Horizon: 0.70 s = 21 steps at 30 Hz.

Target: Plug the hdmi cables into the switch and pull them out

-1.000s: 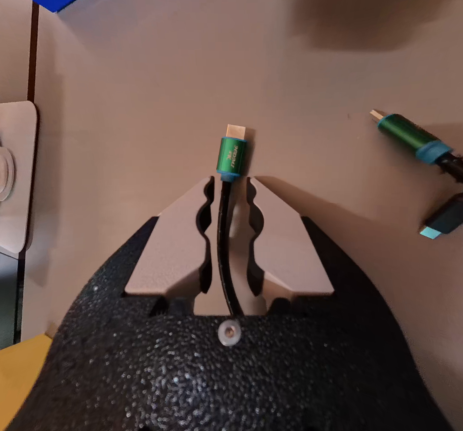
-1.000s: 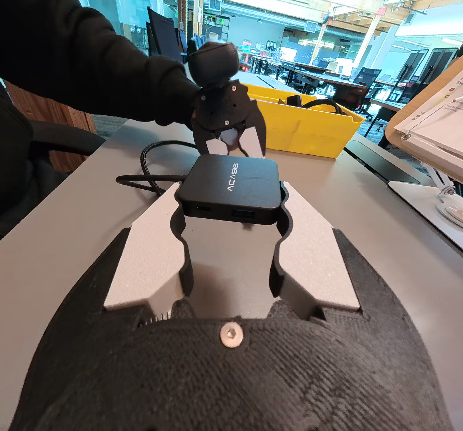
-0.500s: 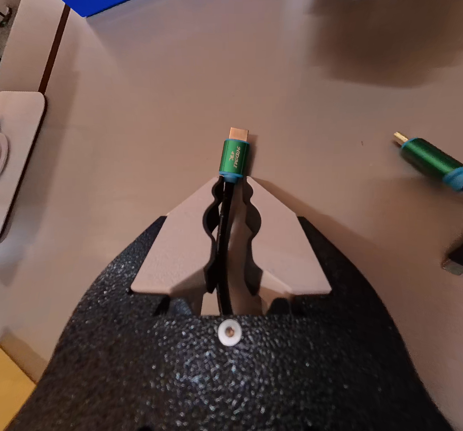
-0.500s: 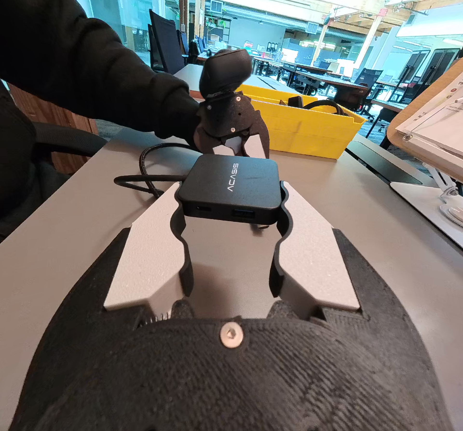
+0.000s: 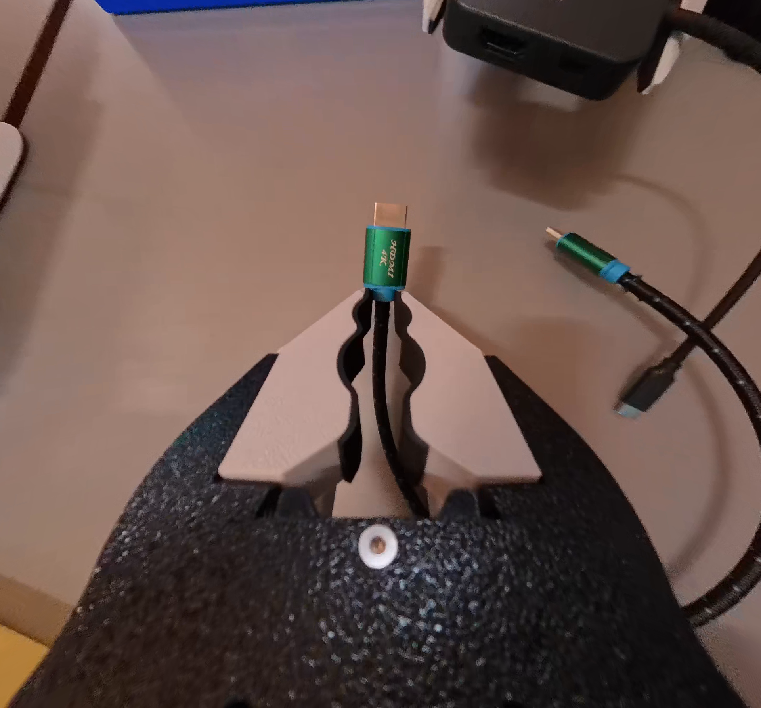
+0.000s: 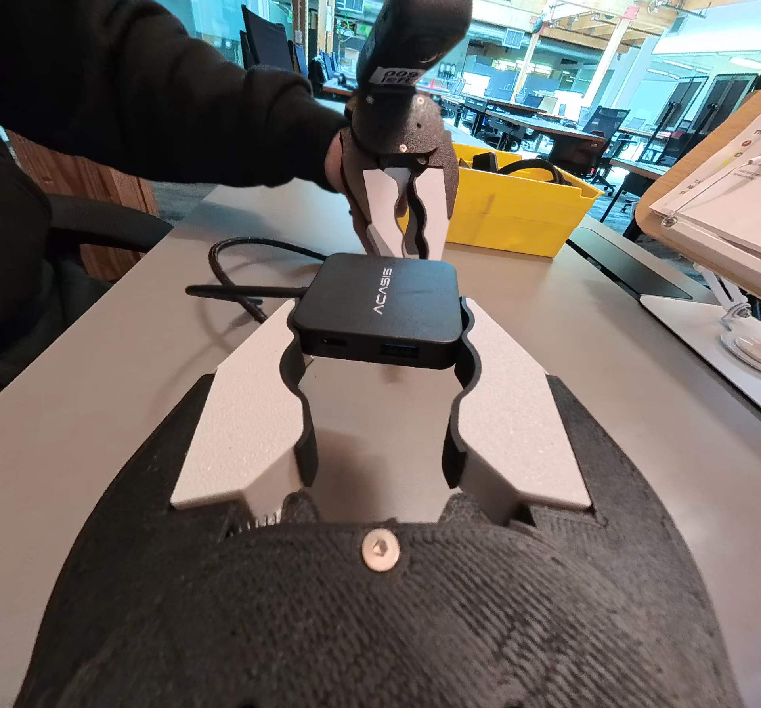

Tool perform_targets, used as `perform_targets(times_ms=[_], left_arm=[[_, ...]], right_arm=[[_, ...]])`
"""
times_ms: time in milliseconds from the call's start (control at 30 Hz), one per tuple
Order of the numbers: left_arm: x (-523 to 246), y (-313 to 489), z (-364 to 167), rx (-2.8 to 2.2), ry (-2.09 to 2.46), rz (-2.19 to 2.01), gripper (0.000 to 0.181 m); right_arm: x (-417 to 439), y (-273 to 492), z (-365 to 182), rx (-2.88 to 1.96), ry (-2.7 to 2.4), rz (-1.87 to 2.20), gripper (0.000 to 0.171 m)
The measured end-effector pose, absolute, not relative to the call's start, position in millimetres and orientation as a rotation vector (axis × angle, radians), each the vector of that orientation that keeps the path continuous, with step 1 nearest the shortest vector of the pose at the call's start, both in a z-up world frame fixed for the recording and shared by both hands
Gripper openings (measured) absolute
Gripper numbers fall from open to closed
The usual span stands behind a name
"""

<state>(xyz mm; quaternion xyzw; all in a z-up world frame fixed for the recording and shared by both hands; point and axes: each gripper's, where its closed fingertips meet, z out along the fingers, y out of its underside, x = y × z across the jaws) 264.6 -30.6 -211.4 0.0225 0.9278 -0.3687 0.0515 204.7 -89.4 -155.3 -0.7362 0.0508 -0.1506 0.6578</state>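
My left tool (image 5: 383,297) pinches the green HDMI cable (image 5: 386,260) just behind its plug. My right tool (image 6: 381,320) clamps the black switch (image 6: 381,311) above the table (image 6: 123,338).

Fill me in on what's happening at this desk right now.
A person works two handheld grippers. The right gripper is clamped on the black switch, holding it just above the table. The left gripper is shut on a green HDMI plug by its cable end, the gold tip pointing forward, well short of the switch's ports. A second green plug lies loose on the table. Nothing is plugged in on the sides that show.
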Motion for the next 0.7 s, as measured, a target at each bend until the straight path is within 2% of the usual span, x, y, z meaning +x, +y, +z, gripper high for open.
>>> perform_targets(times_ms=[233, 467, 700], left_arm=[[263.9, -31.1, -216.0, 0.106, 2.798, -1.079, 0.008], [268.2, -28.7, -248.0, 0.142, 2.730, -0.961, 0.009], [273.5, -17.1, -248.7, 0.103, 2.739, -0.903, 0.015]], right_arm=[[205.1, -90.6, -155.1, -1.666, 0.119, -0.348, 0.074], [205.0, -90.8, -154.8, -1.664, 0.119, -0.347, 0.074], [204.7, -90.4, -155.3, -1.668, 0.117, -0.345, 0.074]])
